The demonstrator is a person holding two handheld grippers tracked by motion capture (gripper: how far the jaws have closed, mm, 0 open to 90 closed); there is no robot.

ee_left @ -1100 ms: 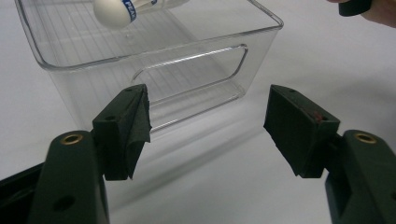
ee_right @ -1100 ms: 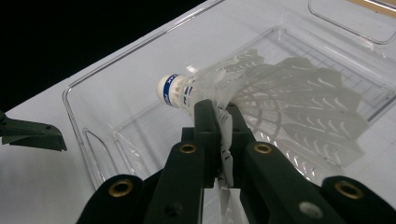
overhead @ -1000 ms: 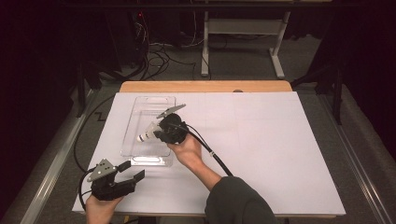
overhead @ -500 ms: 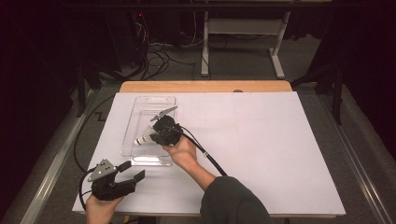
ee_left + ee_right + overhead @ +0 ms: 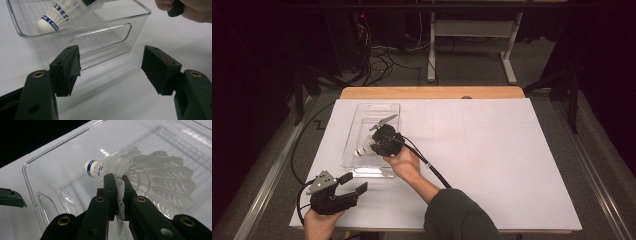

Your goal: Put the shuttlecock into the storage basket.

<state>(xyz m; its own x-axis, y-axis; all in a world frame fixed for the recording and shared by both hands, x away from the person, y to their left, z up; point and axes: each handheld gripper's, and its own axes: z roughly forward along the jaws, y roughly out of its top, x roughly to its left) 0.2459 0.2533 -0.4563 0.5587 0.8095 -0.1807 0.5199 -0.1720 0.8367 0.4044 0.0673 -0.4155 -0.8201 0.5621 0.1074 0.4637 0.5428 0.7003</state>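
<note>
1 shuttlecock (image 5: 140,170) pinched, right gripper (image 5: 117,185), clear bin (image 5: 362,112)

Dim room, grey floor (image 5: 472,75), cables (image 5: 379,60) (perhaps a white desk frame (image 5: 472,30)).

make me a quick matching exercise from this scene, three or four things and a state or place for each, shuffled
Things:
1. shuttlecock
2. left gripper
3. right gripper
4. clear plastic bin

States or places:
A. jaws open, holding nothing
B. stands on the white table cover
C. held over the bin
D. jaws shut on feathers

Pairs: 1-C, 2-A, 3-D, 4-B
</note>
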